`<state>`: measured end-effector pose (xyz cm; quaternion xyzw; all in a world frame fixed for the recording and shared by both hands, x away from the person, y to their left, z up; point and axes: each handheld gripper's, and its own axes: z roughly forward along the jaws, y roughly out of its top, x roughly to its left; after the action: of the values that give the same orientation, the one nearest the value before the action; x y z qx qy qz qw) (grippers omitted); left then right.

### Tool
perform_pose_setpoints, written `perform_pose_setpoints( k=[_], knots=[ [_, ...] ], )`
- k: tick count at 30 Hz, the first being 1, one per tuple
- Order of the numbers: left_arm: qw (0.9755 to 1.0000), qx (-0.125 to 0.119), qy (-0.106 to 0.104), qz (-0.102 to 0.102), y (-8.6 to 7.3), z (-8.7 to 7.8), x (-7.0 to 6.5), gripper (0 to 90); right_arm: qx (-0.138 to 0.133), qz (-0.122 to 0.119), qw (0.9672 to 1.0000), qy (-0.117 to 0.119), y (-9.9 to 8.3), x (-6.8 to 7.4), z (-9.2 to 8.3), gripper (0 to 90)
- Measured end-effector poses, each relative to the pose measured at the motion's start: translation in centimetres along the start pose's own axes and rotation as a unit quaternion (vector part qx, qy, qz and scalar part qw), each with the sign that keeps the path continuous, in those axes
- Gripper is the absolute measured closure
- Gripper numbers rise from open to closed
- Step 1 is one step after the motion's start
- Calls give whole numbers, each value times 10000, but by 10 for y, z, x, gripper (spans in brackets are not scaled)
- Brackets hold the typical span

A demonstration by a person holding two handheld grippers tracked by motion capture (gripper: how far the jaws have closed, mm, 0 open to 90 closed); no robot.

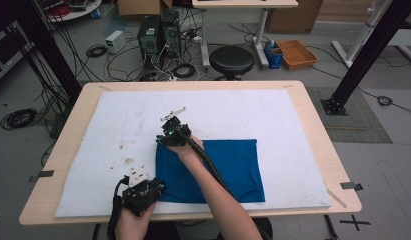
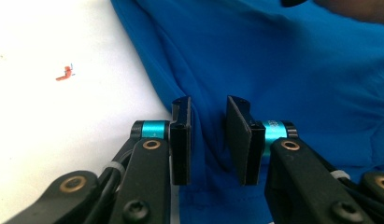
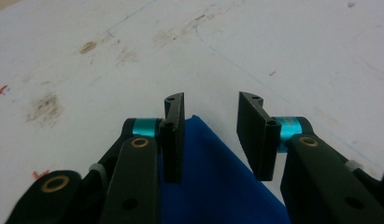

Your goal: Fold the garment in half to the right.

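Two grippers work at one blue cloth (image 1: 210, 171), which lies flat on the white sheet (image 1: 273, 115) covering the wooden surface (image 1: 313, 115), toward the person's side of it. Beyond the cloth the sheet is bare apart from brown smudges (image 3: 45, 109) and a small red mark (image 2: 64, 74) off the cloth's left edge; nothing lies on the cloth to block either gripper. Behind the surface stand a black stool (image 1: 231, 60), computer towers (image 1: 158, 35) amid loose cables, and an orange tray (image 1: 297, 53) on the floor. The left gripper (image 2: 208, 135) sits low at the cloth's near left corner, held in a hand (image 1: 133, 220) coming up from the near edge, its jaws part-way apart with a raised ridge of the blue fabric between them, the pads not visibly pinching it. The right gripper (image 3: 210, 135) reaches across the cloth on an outstretched forearm (image 1: 218, 195) to its far left corner, jaws likewise part-way apart, straddling that corner's tip without clamping it.
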<state>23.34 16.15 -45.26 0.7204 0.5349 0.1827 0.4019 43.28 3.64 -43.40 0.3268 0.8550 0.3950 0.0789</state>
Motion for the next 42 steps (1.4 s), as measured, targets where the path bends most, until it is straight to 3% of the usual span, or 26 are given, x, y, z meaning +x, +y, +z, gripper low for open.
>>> perform_pose_setpoints(
  k=[5,6,7,8,9,11,16,19,23,24,28,33,34,35,36,39,40,42],
  knots=[
    [10000,-12,-24,0,0,0,1,717,218,-54,9997,6,2,4,13,634],
    [10000,-13,-39,-4,0,1,1,724,317,-255,9991,-112,2,7,17,713],
    [10000,-7,-48,8,0,0,1,724,317,-255,9991,-112,2,7,17,713],
    [9999,-19,-98,11,1,0,2,769,330,-359,9988,-82,2,7,17,821],
    [9999,-19,-98,11,1,0,2,794,330,-359,9988,-82,2,7,17,821],
    [9999,-70,-88,33,1,0,1,821,263,-371,9990,-43,3,6,13,866],
    [9997,-124,-198,-14,4,-4,3,849,74,-327,9994,113,7,4,1,868],
    [9992,-257,-294,36,8,-10,0,854,-187,-249,9991,304,11,-1,-18,864],
    [9977,-462,-440,247,18,-22,-11,855,-365,-100,9981,478,11,-9,-35,863],
    [9963,-550,-527,407,23,-27,-19,855,-519,25,9969,588,10,-16,-49,860],
    [9940,-635,-712,532,31,-29,-35,856,-743,200,9942,751,5,-35,-79,837],
    [9888,-625,-1131,745,45,-19,-71,856,-976,376,9917,743,-7,-64,-118,854],
    [9877,-614,-1212,775,47,-15,-79,856,-989,404,9919,690,-11,-69,-126,900],
    [9866,-595,-1278,826,49,-11,-86,857,-989,404,9919,690,-11,-69,-126,900],
    [9850,-556,-1314,971,51,-3,-98,857,-978,468,9922,612,-19,-80,-138,900],
    [9846,-501,-1324,1027,52,3,-104,857,-933,483,9927,589,-26,-84,-143,900],
    [9847,-484,-1310,1047,51,5,-105,857,-970,492,9924,581,-29,-84,-143,877],
    [9846,-448,-1281,1102,51,7,-105,857,-986,491,9921,595,-29,-74,-137,682]
  ],
)
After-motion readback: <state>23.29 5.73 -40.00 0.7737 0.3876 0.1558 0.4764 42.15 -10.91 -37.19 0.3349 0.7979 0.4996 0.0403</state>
